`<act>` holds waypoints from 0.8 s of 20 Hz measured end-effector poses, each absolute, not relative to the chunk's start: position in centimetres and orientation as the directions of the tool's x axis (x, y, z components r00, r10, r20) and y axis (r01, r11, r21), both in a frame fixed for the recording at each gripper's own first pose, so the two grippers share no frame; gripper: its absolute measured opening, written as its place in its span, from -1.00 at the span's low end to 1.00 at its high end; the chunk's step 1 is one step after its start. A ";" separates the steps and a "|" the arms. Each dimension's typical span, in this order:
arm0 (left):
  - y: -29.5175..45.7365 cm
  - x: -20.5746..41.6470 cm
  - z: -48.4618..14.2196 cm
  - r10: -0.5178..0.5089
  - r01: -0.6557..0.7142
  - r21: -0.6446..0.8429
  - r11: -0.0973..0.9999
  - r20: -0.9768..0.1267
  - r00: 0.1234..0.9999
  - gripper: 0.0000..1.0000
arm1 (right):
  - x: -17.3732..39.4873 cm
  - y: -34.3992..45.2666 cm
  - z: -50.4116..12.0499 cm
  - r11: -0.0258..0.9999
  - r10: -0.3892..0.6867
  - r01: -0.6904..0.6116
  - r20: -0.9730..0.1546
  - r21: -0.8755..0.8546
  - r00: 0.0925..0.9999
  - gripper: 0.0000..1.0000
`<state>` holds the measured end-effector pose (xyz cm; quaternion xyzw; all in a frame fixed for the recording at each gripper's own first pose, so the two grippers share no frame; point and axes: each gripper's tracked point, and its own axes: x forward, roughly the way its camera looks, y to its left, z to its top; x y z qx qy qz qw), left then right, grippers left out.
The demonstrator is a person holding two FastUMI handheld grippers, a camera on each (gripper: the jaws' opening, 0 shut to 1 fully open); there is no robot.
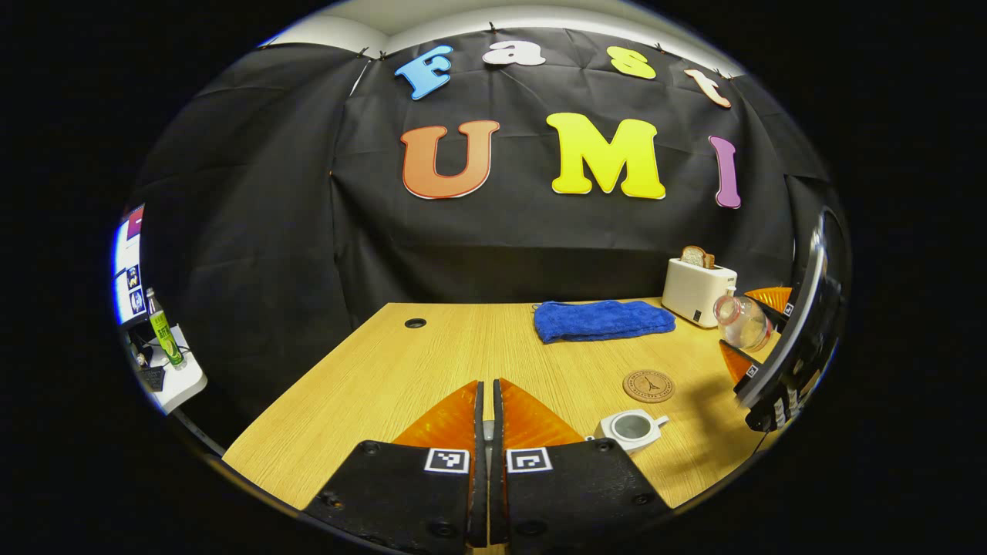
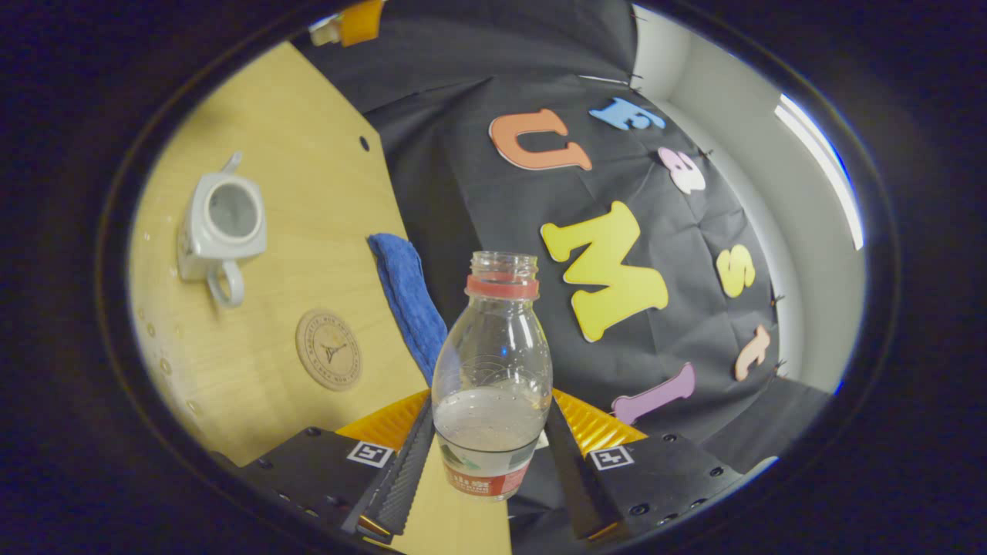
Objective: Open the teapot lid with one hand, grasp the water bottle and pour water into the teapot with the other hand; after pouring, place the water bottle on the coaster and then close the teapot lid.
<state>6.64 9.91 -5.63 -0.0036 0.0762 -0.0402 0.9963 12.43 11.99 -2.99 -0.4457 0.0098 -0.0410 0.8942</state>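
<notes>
Wooden table under black-draped booth; left claw closed empty, right claw clamping water bottle.

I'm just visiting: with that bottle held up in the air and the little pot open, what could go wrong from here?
1. The clear plastic water bottle has no cap and still holds some water; the right tool holds it tilted, so it may spill onto the wooden table.
2. The round cork coaster is small; the bottle may be set down off its edge and tip.
3. The white ceramic teapot stands open; the lid may go on crooked.
</notes>
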 end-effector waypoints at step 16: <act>10.6 7.5 -6.9 -0.078 0.072 -0.040 0.997 -0.178 0.981 -0.92 | 21.0 17.4 -4.9 0.988 0.145 -0.140 -0.086 0.065 0.986 0.58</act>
